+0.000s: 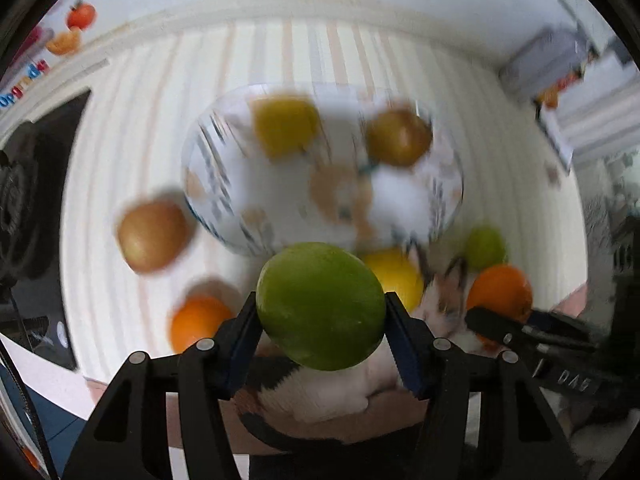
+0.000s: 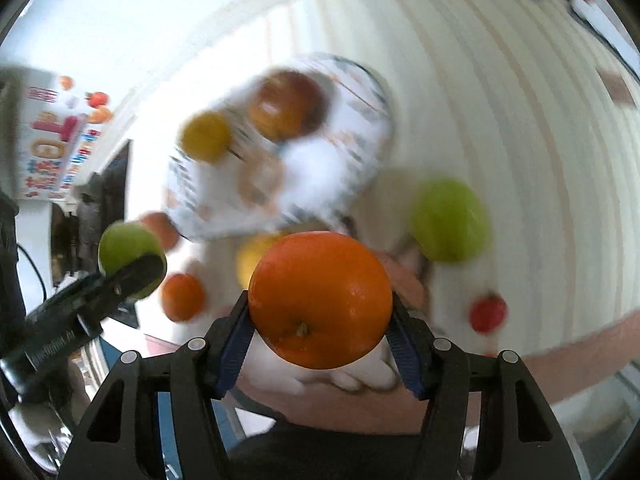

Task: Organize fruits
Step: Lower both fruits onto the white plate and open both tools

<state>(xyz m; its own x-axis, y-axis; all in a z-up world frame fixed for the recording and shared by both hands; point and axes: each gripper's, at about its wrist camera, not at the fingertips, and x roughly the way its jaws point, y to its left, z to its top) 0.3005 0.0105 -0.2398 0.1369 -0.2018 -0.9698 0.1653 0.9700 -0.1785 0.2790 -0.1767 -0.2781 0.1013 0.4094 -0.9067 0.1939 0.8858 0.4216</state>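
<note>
My left gripper (image 1: 321, 306) is shut on a green apple (image 1: 320, 304), held above the striped table. My right gripper (image 2: 320, 300) is shut on an orange (image 2: 320, 298); it shows in the left wrist view (image 1: 500, 292) at lower right. A patterned bowl (image 1: 216, 200) lies ahead, holding a yellow fruit (image 1: 286, 124) and a brownish apple (image 1: 398, 136). In the right wrist view the bowl (image 2: 352, 148) holds the yellow fruit (image 2: 206, 136) and a red apple (image 2: 286, 104). The left gripper's green apple (image 2: 124, 244) shows at left there.
Loose fruit on the striped cloth: a brown apple (image 1: 152, 236), an orange (image 1: 198, 322), a lemon (image 1: 394, 276), a green apple (image 1: 484, 246). The right wrist view adds a green apple (image 2: 450, 220), a small red fruit (image 2: 488, 312) and an orange (image 2: 182, 296). A printed box (image 2: 52, 136) stands far left.
</note>
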